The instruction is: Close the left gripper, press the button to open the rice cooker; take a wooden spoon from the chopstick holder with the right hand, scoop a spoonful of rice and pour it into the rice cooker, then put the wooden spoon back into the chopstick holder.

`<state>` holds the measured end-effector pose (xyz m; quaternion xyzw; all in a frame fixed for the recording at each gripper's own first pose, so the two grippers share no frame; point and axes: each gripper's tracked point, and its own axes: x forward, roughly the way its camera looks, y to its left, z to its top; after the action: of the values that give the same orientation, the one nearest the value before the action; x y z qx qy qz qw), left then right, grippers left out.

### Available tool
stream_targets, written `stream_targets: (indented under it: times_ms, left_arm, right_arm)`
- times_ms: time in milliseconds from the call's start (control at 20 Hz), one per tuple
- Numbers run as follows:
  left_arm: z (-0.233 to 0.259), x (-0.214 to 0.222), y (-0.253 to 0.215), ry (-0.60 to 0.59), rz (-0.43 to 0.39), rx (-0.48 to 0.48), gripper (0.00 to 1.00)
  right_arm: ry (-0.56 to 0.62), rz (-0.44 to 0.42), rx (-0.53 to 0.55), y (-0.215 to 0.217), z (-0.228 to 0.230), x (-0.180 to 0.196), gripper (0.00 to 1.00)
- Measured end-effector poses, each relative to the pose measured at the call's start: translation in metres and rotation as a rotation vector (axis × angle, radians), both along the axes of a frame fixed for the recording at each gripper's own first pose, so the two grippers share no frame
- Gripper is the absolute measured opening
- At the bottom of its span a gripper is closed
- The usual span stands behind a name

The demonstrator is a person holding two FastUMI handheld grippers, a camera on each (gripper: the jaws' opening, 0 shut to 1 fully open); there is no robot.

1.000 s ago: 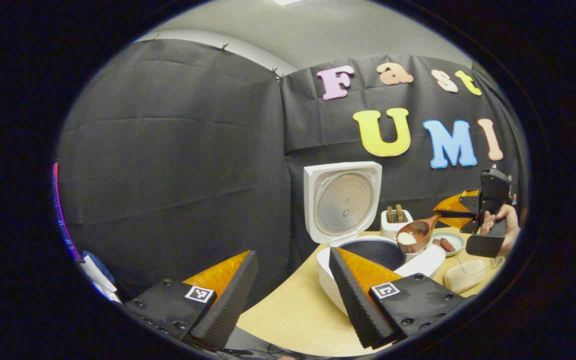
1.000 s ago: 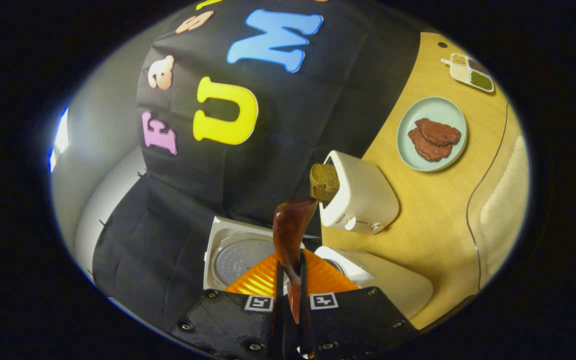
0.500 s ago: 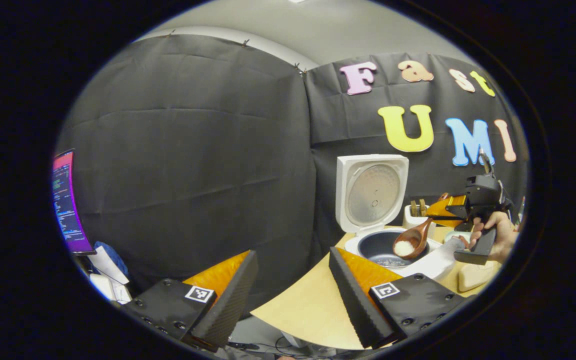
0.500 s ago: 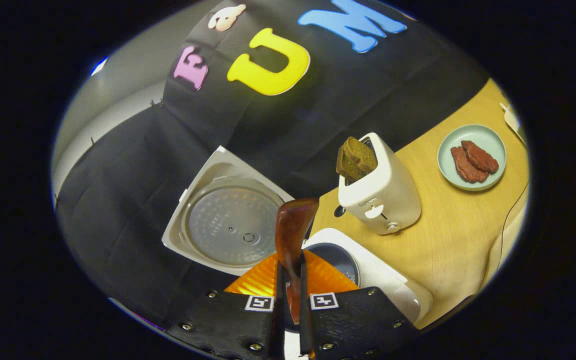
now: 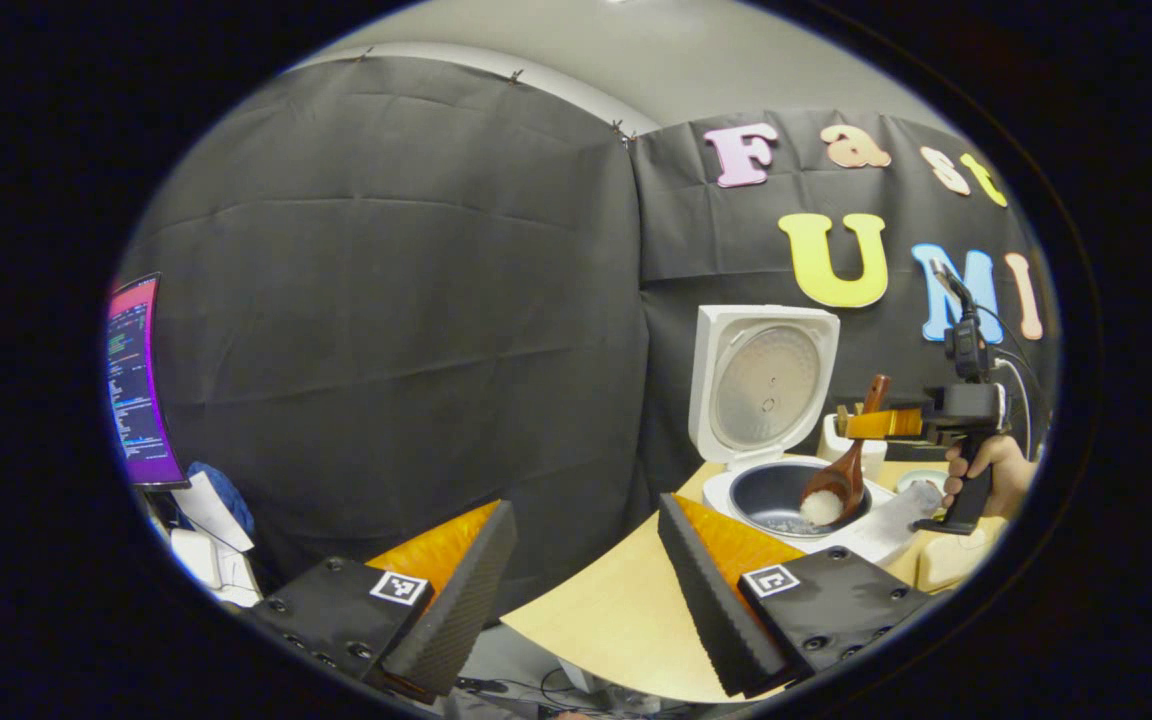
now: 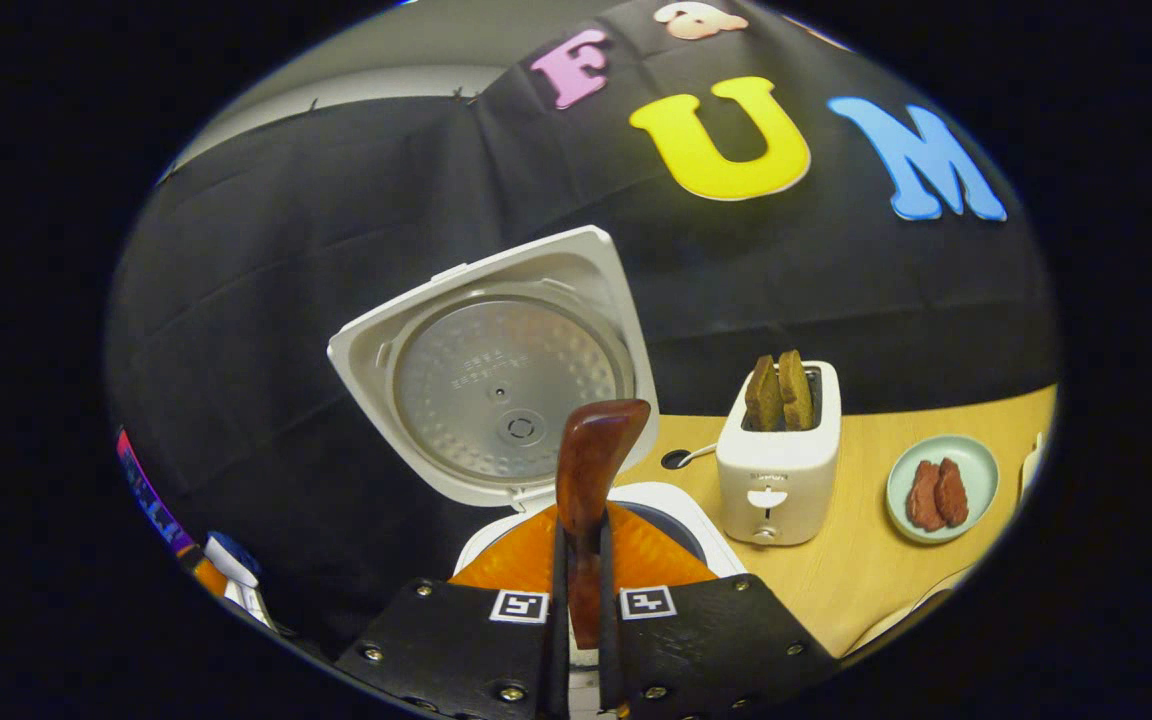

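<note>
**Wooden spoon tipped over the open rice cooker, rice on its way into the pot**

The wooden spoon (image 5: 841,470) hangs bowl-down over the rice cooker (image 5: 791,485), at about 3 o'clock in the left gripper view. A white lump of rice (image 5: 821,508) sits at the lip of the bowl, just above the dark inner pot, where a few grains already lie. The step in hand looks like the pour itself.

Going left to right in that view: a lit monitor (image 5: 133,385) at 9 o'clock, then the left gripper (image 5: 586,580) at 6 o'clock over the near edge of the table (image 5: 606,630), its fingers spread wide with nothing between them. Next come the cooker with its lid (image 5: 764,385) standing upright, the spoon, and at 3 o'clock the right gripper (image 5: 876,423) with the hand (image 5: 986,470) that holds it.

In the right gripper view, the two fingers of the right gripper (image 6: 581,600) are clamped narrowly on the spoon's handle (image 6: 591,470), which rises toward 12 o'clock in front of the lid. Right of it stand a toaster (image 6: 779,470) with two slices, then a plate of meat (image 6: 941,490) at 3 o'clock.

The next move probably calls for a little more roll of the wrist until the bowl empties, keeping it over the pot so nothing falls on the rim. The chopstick holder can't be picked out, so the route back can't be judged.
</note>
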<state>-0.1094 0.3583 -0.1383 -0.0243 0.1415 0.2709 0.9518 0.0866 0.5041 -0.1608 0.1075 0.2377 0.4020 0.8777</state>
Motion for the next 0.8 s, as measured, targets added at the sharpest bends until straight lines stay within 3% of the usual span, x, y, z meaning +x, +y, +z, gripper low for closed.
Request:
stream_targets:
  times_ms: [250,550,650,800]
  left_arm:
    - [0.000,0.001,-0.001,-0.001,-0.019,0.013,0.98]
    - [0.004,0.002,-0.002,-0.009,-0.031,0.012,1.00]
    - [0.007,0.002,-0.004,-0.017,-0.041,0.014,0.99]
    - [0.013,0.002,-0.007,-0.032,-0.068,0.020,1.00]
  right_arm:
    - [-0.240,0.080,-0.111,0.006,0.018,-0.014,0.12]
    - [-0.530,0.065,-0.146,-0.002,0.061,-0.006,0.12]
    - [-0.558,0.064,-0.136,-0.007,0.074,-0.009,0.12]
    - [-0.500,0.063,-0.093,-0.015,0.084,-0.007,0.12]
